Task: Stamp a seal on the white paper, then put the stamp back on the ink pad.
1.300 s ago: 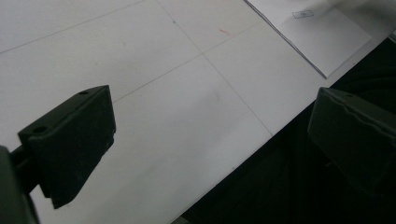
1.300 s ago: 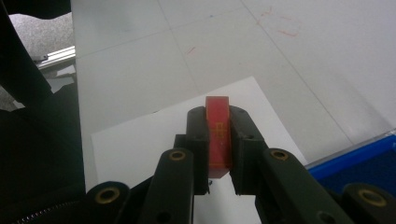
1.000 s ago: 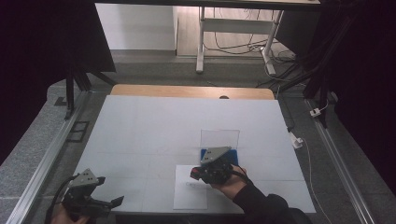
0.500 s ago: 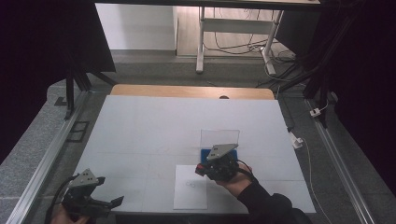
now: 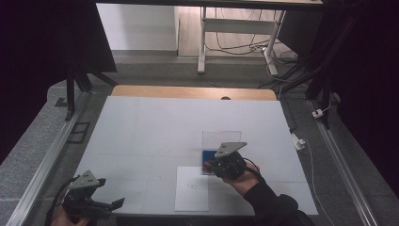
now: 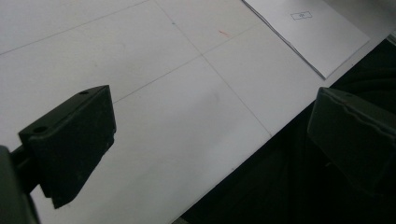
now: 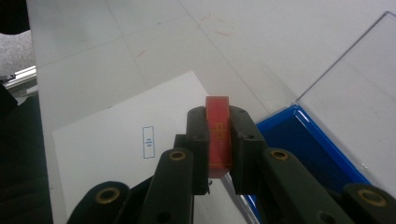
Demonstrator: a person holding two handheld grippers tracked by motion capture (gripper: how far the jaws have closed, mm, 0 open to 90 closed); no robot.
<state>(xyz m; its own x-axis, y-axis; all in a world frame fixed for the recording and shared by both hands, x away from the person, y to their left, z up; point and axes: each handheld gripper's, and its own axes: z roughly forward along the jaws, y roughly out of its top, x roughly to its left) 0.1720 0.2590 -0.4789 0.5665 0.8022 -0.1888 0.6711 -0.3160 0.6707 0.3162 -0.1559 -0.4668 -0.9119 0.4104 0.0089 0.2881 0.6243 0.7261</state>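
Risk – my right gripper [image 7: 218, 140], clamped on red stamp [image 7: 218, 133] beside blue ink pad [image 7: 303, 144], may tilt it – smudging paper [image 7: 116, 154].

Most of the table [image 5: 150, 127] lies bare; the paper sheet [image 5: 192, 188], blue tray [image 5: 206, 157] and clear lid [image 5: 221, 139] cluster near the front.

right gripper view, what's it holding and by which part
A red stamp block, pinched across its two flat sides by the right gripper fingers; its top end sticks out above them.

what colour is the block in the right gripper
Red with gold markings, the block shows best in the right gripper view.
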